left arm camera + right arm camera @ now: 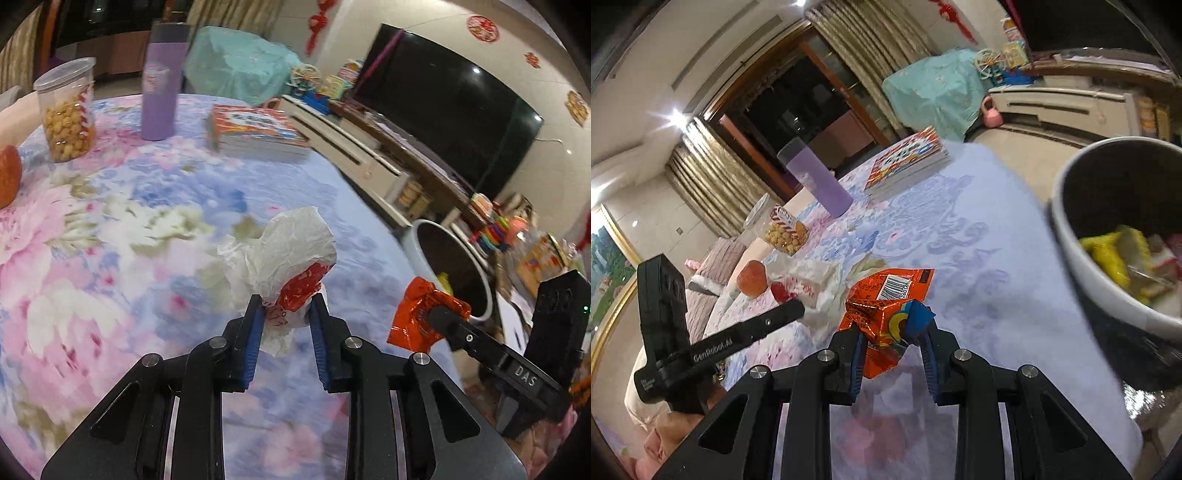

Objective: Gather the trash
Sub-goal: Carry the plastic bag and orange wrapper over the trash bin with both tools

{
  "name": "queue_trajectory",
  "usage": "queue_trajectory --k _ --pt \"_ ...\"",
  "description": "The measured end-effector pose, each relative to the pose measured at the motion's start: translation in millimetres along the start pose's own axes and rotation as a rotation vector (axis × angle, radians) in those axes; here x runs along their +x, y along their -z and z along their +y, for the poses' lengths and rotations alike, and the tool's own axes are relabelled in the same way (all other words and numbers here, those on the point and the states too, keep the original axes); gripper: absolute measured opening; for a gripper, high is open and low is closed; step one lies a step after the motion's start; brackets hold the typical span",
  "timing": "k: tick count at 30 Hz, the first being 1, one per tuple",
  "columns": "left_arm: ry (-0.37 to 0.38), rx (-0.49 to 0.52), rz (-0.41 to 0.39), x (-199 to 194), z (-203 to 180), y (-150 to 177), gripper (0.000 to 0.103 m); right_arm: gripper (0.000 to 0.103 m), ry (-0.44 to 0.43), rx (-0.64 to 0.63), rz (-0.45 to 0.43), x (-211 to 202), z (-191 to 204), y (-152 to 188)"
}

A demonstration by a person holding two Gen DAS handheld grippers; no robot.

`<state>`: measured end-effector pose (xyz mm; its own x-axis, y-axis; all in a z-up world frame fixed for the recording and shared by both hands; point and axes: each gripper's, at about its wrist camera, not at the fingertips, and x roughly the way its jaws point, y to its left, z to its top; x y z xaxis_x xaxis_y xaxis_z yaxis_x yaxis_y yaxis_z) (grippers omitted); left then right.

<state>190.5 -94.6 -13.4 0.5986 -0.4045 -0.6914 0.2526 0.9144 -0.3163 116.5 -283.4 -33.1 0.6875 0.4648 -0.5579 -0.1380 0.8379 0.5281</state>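
Observation:
My left gripper [286, 308] is shut on a crumpled white wrapper with a red print [288, 258] and holds it above the floral tablecloth [110, 240]. My right gripper [892, 325] is shut on an orange snack wrapper [886, 295] with a barcode, above the table edge. In the left wrist view the right gripper [436, 317] shows at the right with the orange wrapper [413, 317]. In the right wrist view the left gripper [794, 308] holds the white wrapper [809, 284]. A white trash bin [1108, 295] with trash inside stands off the table edge, also in the left wrist view [458, 269].
On the table stand a clear jar of snacks [68, 110], a purple tumbler [162, 81], a stack of books [258, 133] and an apple [751, 277]. A TV [454, 99] and a low cabinet [354, 147] lie beyond the table.

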Motion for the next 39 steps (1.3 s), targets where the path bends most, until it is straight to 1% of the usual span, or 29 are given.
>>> queue_trajectory --k 4,7,13,23,31,39 --pt "0.047 0.041 0.008 -5 -25 8 0.023 0.027 0.043 0.006 -0.040 -29 -8 7" --pt "0.071 0.065 0.019 -4 -41 14 0.023 0.027 0.070 0.014 -0.067 -42 -13 8" --pt "0.096 0.105 0.027 -2 -65 21 0.023 0.027 0.109 0.036 -0.114 -63 -26 9" --pt "0.097 0.149 0.043 4 -90 26 0.023 0.027 0.135 0.060 -0.165 -86 -44 8" --pt "0.098 0.176 0.049 6 -106 27 0.023 0.027 0.130 0.075 -0.182 -99 -53 13" --pt "0.116 0.204 0.049 9 -124 25 0.023 0.027 0.141 0.089 -0.203 -110 -62 12"
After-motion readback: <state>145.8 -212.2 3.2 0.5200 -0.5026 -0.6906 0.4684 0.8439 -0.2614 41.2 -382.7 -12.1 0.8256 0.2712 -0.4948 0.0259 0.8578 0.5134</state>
